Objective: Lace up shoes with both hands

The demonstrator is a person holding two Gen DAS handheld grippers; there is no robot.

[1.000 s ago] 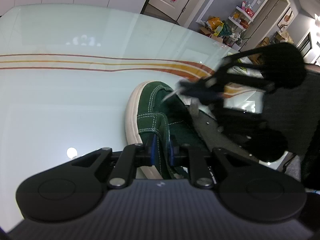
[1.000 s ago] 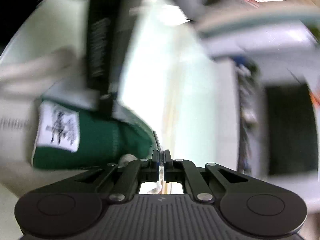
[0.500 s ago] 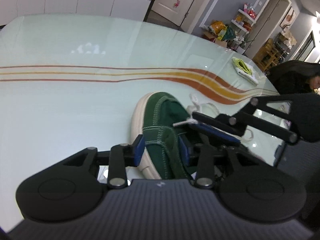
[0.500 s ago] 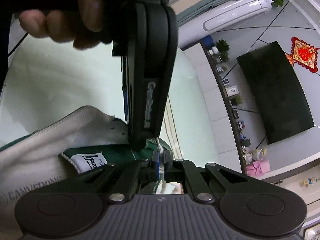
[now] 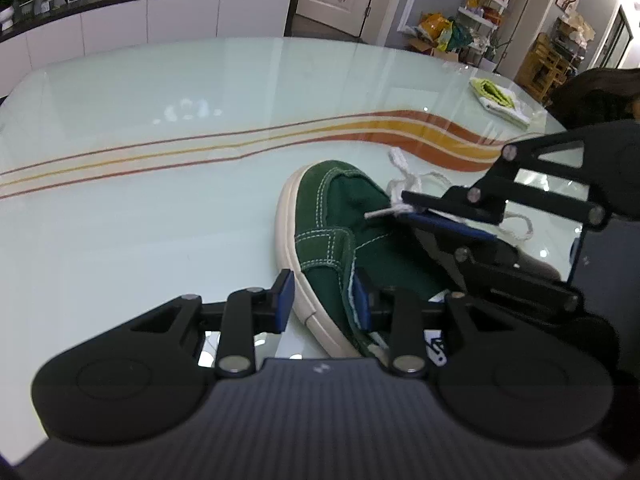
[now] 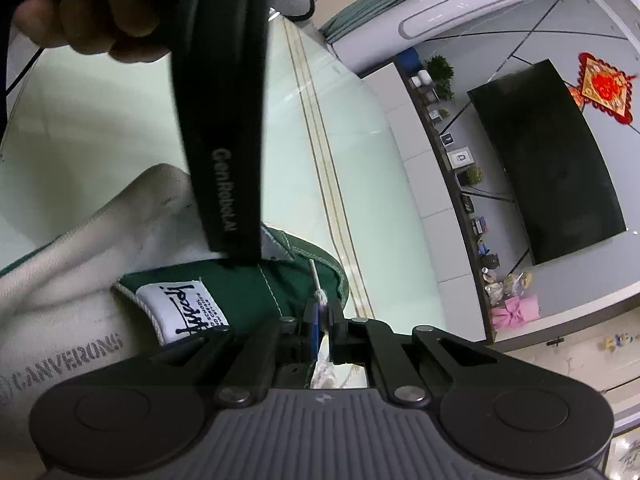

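Note:
A green suede shoe (image 5: 336, 208) with a cream sole lies on the glass table (image 5: 160, 220), toe pointing away. My left gripper (image 5: 323, 302) is open, its blue pads on either side of the shoe's left wall and eyelet flap. My right gripper (image 5: 404, 204) reaches in from the right, shut on the white lace tip (image 5: 380, 213) above the tongue. Slack lace (image 5: 404, 168) trails over the table beyond the shoe. In the right wrist view, the right gripper (image 6: 321, 312) pinches the lace tip (image 6: 314, 276) over the green tongue (image 6: 248, 288), beside the left gripper's black body (image 6: 224, 140).
A yellow-green cloth (image 5: 496, 96) lies at the table's far right corner. Orange stripes (image 5: 400, 128) cross the glass. A person's hand (image 6: 80, 12) holds the left gripper's handle. White cabinets (image 5: 160, 20) line the far wall.
My left gripper, earlier nearly shut on the eyelet flap, has spread open and drawn back. My right gripper has kept the lace tip and settled over the tongue.

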